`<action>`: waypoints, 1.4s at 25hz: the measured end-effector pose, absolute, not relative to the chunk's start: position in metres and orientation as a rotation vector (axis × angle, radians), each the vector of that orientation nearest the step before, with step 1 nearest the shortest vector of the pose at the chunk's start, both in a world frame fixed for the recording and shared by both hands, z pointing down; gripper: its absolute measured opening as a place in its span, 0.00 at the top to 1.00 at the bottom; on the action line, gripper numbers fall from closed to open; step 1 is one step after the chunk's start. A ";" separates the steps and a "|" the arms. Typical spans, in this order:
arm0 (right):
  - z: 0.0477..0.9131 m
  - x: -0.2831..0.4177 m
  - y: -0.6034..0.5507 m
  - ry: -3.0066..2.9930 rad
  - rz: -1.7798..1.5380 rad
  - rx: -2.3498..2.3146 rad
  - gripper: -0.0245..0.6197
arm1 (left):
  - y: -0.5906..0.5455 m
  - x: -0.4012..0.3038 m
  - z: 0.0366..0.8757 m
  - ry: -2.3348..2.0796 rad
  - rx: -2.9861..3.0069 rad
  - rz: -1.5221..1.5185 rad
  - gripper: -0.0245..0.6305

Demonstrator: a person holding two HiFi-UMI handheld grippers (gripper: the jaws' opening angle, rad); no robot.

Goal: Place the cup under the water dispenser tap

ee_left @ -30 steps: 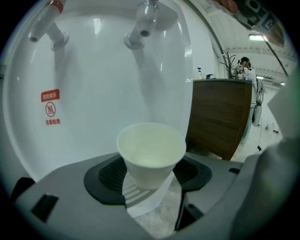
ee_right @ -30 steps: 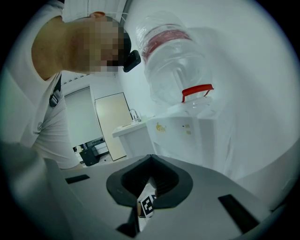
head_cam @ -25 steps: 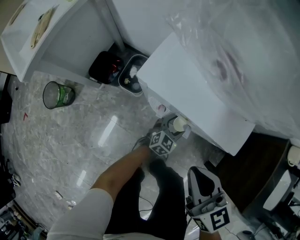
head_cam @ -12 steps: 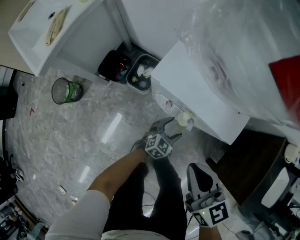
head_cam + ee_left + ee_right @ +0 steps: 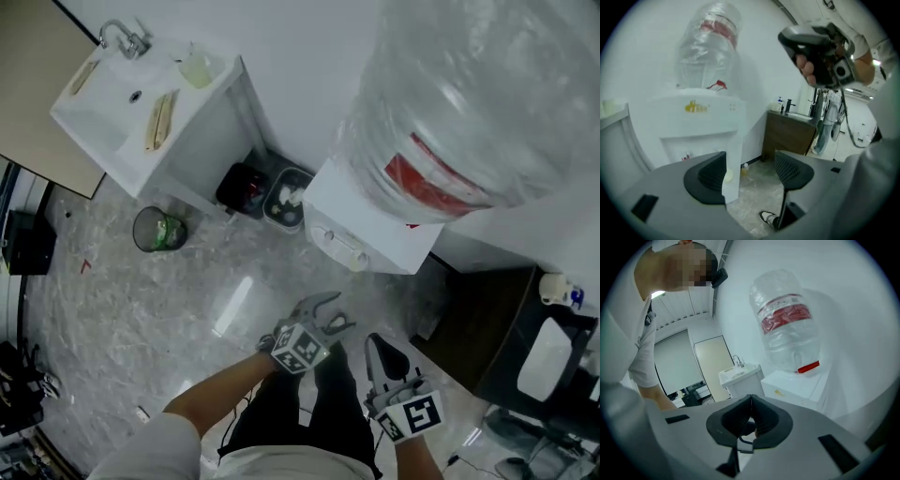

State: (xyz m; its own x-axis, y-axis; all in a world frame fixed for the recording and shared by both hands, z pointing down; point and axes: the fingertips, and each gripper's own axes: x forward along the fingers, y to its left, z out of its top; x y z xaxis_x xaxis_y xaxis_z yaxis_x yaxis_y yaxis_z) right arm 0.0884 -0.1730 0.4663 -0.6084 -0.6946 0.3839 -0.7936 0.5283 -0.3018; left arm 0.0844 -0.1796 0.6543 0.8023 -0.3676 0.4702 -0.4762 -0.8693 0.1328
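Left gripper (image 5: pixel 328 314): fingers (image 5: pixel 710 176) released and wide apart, with nothing between them — through the gap we see only floor and the dispenser's edge. We hold it low over the grey marbled floor (image 5: pixel 122 300), in front of the boxy white water dispenser (image 5: pixel 375 225) and apart from it.

Right gripper (image 5: pixel 380 345): fingers (image 5: pixel 764 420) clenched, tips touching, nothing grasped. It hangs just beside the left gripper, closer to our body.

The small pale cream cup (image 5: pixel 727 176) stands in the dispenser's front recess. In the left gripper view it shows just past the left-hand finger, partly hidden by the recess wall. We cannot tell whether it sits squarely under a tap.

A large clear plastic water bottle with a red label (image 5: pixel 450 112) stands inverted on the dispenser. A white sink unit (image 5: pixel 112 103) stands against the wall — to the dispenser's left in the head view.
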 end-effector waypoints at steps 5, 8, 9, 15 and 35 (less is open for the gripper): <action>0.421 0.089 -0.144 -2.511 0.640 1.310 0.94 | -0.153 0.068 0.536 -0.702 2.723 0.537 0.77; 0.396 0.086 -0.125 -2.505 0.636 1.340 0.94 | -0.138 0.055 0.475 -0.769 2.694 0.505 0.91; 0.388 0.084 -0.120 -2.508 0.633 1.350 0.94 | -0.131 0.052 0.458 -0.786 2.680 0.490 0.93; 0.345 0.074 -0.098 -2.536 0.603 1.408 0.94 | -0.111 0.038 0.376 -0.860 2.635 0.401 0.96; 0.290 0.069 -0.108 -2.547 0.508 1.437 0.94 | -0.118 0.044 0.290 -0.916 2.685 0.279 0.96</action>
State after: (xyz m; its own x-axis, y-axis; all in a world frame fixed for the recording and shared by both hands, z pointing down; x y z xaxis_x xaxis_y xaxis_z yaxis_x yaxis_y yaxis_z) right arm 0.0694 -0.1076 0.2902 -0.5196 -0.7953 0.3123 -0.8542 0.4765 -0.2080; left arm 0.0438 -0.1182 0.2901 0.7792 -0.5643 0.2728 -0.6205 -0.7558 0.2091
